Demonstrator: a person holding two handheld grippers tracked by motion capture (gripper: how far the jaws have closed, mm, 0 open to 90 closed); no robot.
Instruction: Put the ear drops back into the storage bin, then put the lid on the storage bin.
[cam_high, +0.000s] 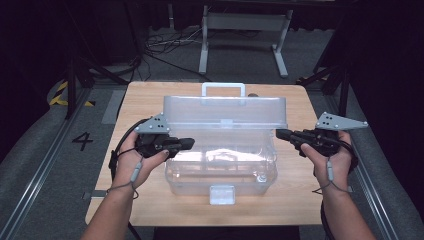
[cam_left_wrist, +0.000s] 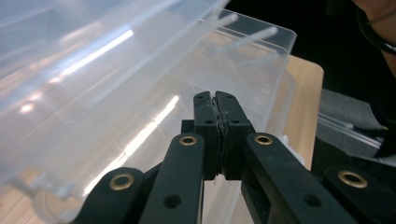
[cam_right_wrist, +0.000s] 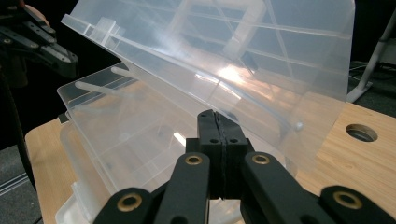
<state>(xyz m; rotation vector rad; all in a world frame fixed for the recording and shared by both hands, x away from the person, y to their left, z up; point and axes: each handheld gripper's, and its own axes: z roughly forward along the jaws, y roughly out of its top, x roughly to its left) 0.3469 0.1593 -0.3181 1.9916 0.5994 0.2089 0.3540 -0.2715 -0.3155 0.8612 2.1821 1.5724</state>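
Both pairs of jaws are closed and empty, I see: the clear plastic lidded toolbox (cam_high: 220, 150) lies between the left gripper (cam_high: 187, 144) and the right gripper (cam_high: 281, 134), long axis crosswise, left nearer.

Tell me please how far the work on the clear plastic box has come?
Done: the lid of the clear box stands raised, its front latch free. In hand: nothing is held; the left claw and the right claw are shut, one at each side of the box. Left: the tray inside looks untouched.
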